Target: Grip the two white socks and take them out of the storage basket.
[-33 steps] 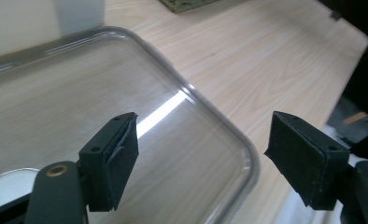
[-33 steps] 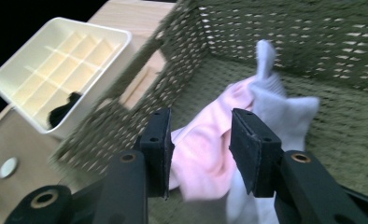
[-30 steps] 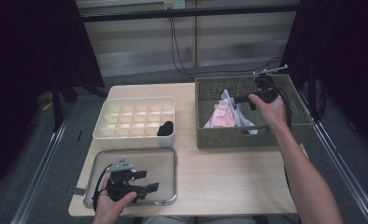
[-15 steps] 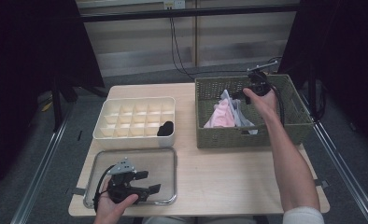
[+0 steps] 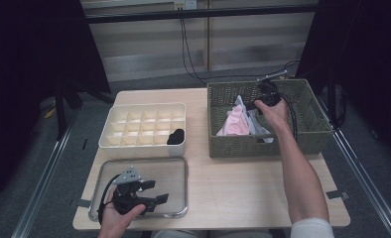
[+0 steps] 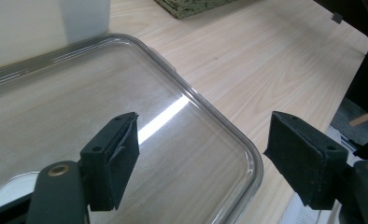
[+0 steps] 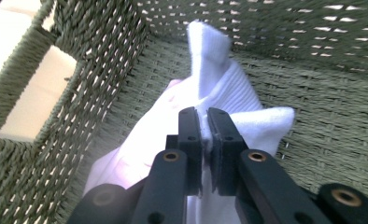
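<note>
Jaws of the right hand-held gripper (image 7: 204, 128) have just been closed on the white sock (image 7: 238, 93) inside the basket (image 7: 79, 70), so lifting can follow; the left hand-held gripper (image 6: 203, 156) is held spread.

ribbed cloth sock (image 7: 238, 88), woven wicker basket (image 7: 313, 70)

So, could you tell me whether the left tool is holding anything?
No, the left tool hangs open above the clear tray with nothing between its pads.
</note>
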Tool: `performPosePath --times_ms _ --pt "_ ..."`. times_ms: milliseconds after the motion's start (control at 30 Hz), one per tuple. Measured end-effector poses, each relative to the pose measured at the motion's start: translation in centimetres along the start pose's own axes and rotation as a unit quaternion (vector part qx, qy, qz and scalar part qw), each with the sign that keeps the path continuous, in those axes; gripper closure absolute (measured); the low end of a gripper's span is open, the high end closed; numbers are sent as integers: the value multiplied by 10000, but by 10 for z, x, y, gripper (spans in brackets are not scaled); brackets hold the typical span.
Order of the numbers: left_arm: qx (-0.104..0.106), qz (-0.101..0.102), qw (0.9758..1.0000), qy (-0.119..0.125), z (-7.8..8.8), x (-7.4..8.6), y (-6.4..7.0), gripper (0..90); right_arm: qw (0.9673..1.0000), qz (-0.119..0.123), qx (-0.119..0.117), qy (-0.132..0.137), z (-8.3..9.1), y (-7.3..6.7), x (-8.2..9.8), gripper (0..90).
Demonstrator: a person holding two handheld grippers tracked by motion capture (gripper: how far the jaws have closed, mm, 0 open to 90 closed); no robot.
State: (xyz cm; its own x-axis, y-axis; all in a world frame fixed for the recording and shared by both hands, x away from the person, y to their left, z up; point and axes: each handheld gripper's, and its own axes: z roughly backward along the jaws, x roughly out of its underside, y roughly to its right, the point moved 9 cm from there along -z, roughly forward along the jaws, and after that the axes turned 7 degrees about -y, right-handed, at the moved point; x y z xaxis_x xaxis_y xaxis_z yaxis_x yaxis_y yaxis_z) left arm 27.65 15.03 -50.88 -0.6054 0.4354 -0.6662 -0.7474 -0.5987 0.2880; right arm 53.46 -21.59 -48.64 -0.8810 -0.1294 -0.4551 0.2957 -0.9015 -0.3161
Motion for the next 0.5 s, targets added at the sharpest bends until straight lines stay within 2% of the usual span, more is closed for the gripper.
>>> performPosePath --times_ms 100,333,500 --pt "-11 5 10000 14 1 0 -2 250 9999 -57 -85 58 4 0 0 859" --pt "-18 29 10000 34 0 -2 -3 252 9979 -119 -481 414 21 -7 -3 862" --pt "-22 18 10000 27 -1 -1 -3 252 9963 -136 -574 617 36 -8 -5 862"
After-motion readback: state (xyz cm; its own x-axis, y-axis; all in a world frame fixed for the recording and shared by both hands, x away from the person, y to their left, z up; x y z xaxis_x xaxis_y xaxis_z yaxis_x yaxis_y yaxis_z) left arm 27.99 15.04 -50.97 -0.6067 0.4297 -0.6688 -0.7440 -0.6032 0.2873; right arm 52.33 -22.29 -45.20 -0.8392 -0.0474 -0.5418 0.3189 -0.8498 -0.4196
